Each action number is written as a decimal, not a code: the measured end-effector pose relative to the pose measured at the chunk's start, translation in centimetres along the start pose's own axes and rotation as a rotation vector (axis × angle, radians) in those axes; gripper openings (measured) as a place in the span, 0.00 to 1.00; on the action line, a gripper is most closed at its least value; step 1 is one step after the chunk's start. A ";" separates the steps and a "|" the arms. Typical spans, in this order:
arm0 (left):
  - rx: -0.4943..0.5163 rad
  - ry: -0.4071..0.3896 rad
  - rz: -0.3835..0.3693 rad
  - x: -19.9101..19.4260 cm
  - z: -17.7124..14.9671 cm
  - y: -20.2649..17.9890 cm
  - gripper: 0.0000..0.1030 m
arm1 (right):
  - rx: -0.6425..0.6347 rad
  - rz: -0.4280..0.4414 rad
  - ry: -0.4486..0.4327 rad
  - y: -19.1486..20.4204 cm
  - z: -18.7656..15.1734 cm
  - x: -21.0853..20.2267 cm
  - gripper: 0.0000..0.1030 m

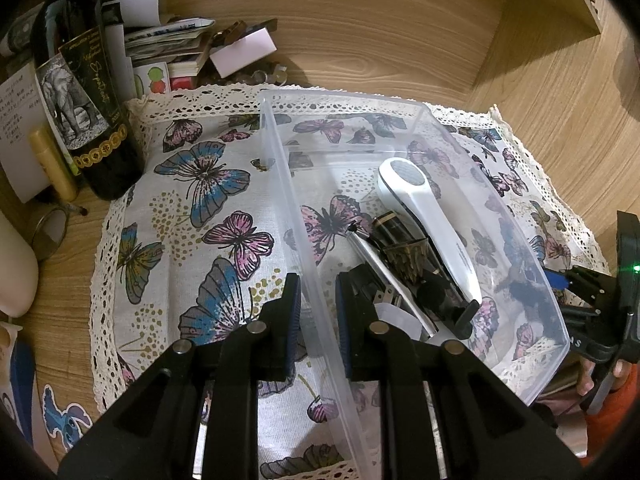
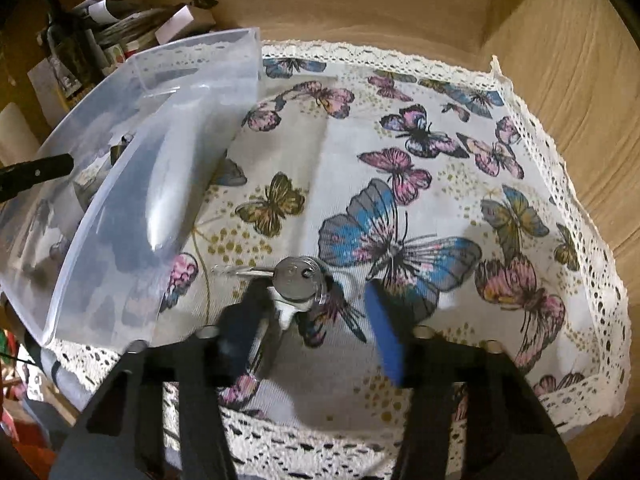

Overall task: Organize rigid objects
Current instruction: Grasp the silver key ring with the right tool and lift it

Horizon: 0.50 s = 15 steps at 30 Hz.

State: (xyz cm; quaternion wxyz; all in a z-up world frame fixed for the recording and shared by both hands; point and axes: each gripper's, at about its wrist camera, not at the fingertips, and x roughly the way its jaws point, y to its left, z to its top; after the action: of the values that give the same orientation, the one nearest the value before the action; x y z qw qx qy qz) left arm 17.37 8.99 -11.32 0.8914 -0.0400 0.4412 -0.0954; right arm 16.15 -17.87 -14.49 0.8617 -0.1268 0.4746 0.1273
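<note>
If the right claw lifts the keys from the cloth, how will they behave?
The keys look like thin, rigid metal, so probably light. They lie flat on the butterfly cloth, so the fingers may slip over them. Joined on a ring, they would likely dangle.

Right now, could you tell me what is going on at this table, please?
A person is tidying small items into a clear plastic bin on the butterfly cloth. The left claw straddles the bin's wall. The right claw is open around a bunch of keys lying on the cloth. A white handheld device and dark items are already inside.
</note>
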 end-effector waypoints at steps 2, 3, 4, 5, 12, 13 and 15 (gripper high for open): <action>0.000 0.000 0.000 0.0 0.0 0.0 0.16 | 0.000 -0.008 -0.014 -0.1 0.1 0.0 0.22; 0.000 0.001 0.000 0.0 0.0 0.0 0.16 | 0.003 -0.009 -0.017 -0.1 0.2 0.0 0.22; 0.000 0.001 0.000 0.0 0.0 0.0 0.16 | 0.008 -0.007 -0.022 -0.2 0.2 0.0 0.22; 0.001 0.001 0.000 0.0 0.0 0.0 0.16 | 0.010 -0.008 -0.027 -0.2 0.2 0.0 0.22; 0.000 0.000 -0.001 0.1 0.0 0.1 0.16 | 0.017 -0.031 -0.100 -0.1 0.8 -2.1 0.22; 0.000 0.000 -0.001 0.1 0.0 0.1 0.16 | 0.017 -0.034 -0.112 0.0 1.0 -2.5 0.22; 0.000 -0.001 -0.002 0.1 0.0 0.1 0.16 | 0.017 -0.037 -0.138 0.0 1.4 -3.1 0.22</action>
State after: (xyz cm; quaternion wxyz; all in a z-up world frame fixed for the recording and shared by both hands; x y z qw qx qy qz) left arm 17.48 9.08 -11.40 0.8915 -0.0404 0.4409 -0.0962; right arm 15.67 -17.67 -11.09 0.8956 -0.1191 0.4127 0.1158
